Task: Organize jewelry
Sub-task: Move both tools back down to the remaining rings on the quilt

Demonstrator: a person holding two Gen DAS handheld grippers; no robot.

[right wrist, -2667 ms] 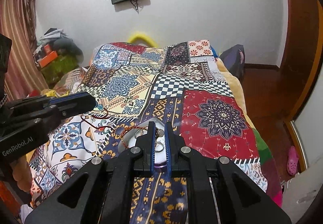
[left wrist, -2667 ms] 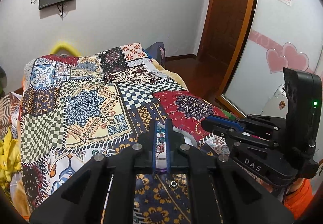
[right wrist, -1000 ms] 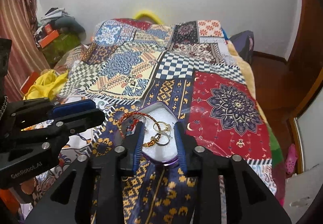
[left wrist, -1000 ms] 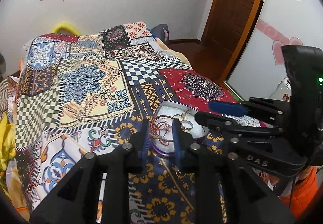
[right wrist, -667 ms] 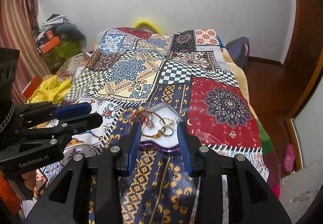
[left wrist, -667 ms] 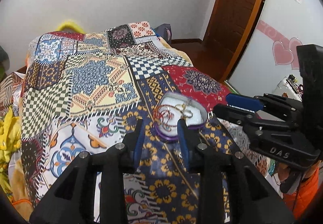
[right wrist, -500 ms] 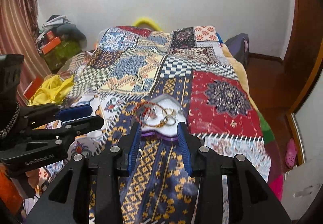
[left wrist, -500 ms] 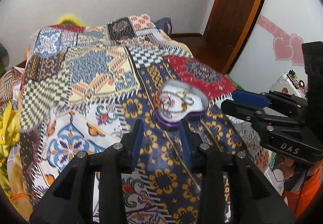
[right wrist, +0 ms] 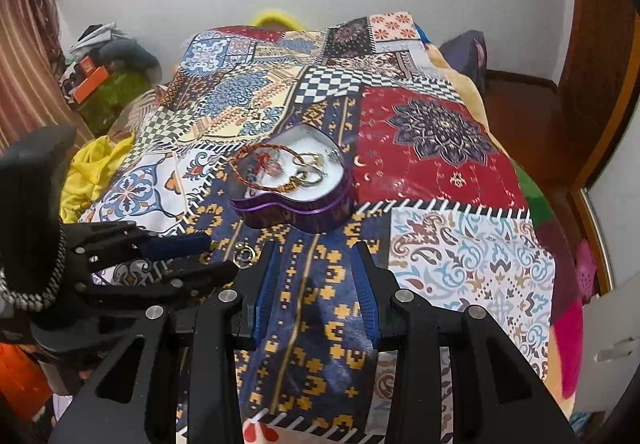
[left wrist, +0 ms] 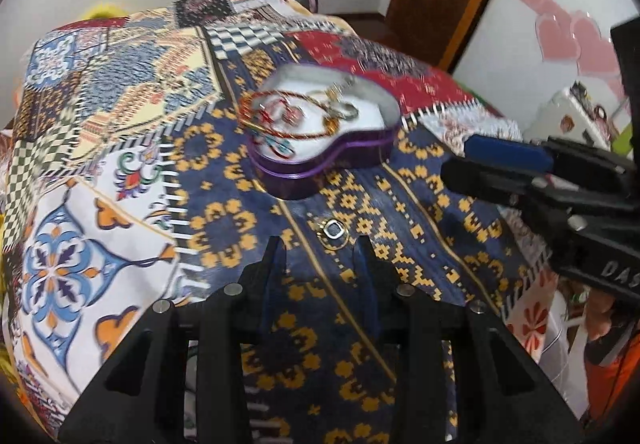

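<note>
"DAS" legible on right tongs; both tongs released, pulled back from heart tin. Left tongs above loose ring.

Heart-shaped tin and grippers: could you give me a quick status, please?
Left gripper and right gripper open, empty. Heart-shaped tin holds jewelry. Loose ring on bedspread.

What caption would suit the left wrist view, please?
Open left hand-held gripper above a loose ring near the heart-shaped tin of jewelry.

We've got our left gripper spread wide over the patchwork bedspread, a ring between its tips, heart-shaped purple tin of jewelry beyond
</note>
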